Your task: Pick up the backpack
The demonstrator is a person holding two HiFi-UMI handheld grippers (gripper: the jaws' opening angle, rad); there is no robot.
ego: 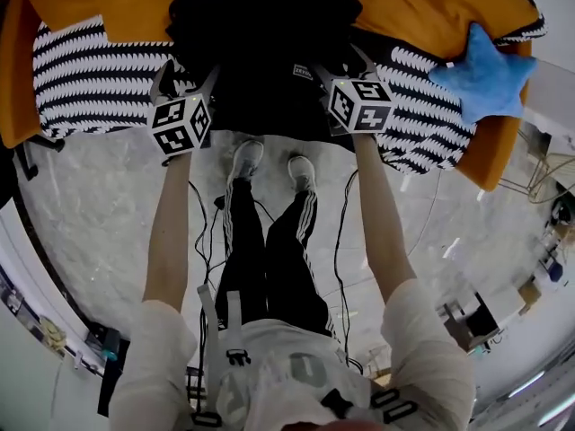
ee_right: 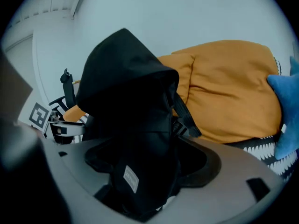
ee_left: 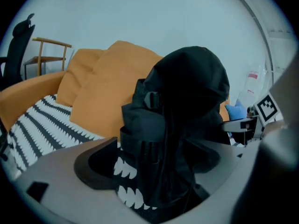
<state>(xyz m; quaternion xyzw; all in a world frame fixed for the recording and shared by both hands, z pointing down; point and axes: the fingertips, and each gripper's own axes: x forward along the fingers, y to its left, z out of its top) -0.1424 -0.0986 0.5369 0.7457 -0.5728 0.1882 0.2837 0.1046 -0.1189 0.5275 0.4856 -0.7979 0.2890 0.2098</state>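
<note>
The black backpack (ego: 260, 34) stood upright at the top centre of the head view, on a black-and-white zigzag blanket (ego: 90, 79) and in front of orange cushions (ego: 431, 7). The left hand-held gripper (ego: 186, 74) sat at the pack's left edge and the right hand-held gripper (ego: 343, 68) at its right edge, each on an outstretched bare arm. In the left gripper view the jaws stood wide apart with the pack's lower side between them – a strip of blanket showed between the left jaw and the fabric, so nothing was clamped. The right gripper view showed the same: jaws spread, the pack's dark lower corner and a small label between them, not squeezed. A blue star-shaped pillow (ego: 485, 74) lay at the upper right, well apart from the pack – below it spread the pale marbled floor (ego: 99, 214).
</note>
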